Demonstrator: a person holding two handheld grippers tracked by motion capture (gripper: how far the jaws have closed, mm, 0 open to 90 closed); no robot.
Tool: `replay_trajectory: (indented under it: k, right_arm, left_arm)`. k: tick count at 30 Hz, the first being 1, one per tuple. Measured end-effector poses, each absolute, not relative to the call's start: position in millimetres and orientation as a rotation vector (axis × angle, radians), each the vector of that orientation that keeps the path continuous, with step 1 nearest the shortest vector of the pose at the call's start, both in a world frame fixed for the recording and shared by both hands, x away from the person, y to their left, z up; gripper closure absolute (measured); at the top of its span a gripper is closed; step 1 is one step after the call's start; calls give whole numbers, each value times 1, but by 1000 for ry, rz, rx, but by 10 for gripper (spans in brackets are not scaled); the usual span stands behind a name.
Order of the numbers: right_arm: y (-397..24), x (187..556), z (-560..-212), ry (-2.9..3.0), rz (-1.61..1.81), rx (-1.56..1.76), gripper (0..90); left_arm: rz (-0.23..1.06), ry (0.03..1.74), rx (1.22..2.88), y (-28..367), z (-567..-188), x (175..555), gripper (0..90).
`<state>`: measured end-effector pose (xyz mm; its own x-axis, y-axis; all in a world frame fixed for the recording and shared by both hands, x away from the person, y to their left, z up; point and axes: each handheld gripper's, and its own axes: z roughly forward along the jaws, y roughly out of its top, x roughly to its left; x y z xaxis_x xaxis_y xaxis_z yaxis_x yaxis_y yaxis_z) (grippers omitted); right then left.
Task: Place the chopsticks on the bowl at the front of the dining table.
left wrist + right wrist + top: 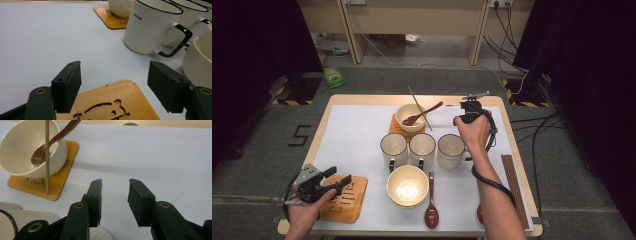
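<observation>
the word "concise" is read on the nearest mug (150,30); three mugs are counted in a row at the table's centre, with two bowls, two coasters and two spoons. the right gripper (115,192) is held partly open and empty, at 4 o'clock of the far bowl (30,150). the left gripper (115,87) is held wide open, empty, over the near coaster (110,105).

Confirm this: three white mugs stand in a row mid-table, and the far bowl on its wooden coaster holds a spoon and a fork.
Not quite. The far bowl holds a spoon and a chopstick, not a fork; the right gripper view shows it. The three mugs and the coaster are as stated.
</observation>
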<state>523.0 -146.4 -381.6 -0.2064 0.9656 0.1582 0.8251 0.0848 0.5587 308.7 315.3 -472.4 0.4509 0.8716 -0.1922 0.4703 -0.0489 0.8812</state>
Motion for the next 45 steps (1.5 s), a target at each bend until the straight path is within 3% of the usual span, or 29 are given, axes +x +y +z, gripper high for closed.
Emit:
replay_trajectory:
  k: [45]
  right_arm:
    - [-222,495,-403,2015,724,1947,624]
  left_arm:
    - [489,1175,1696,312,-474,309,264]
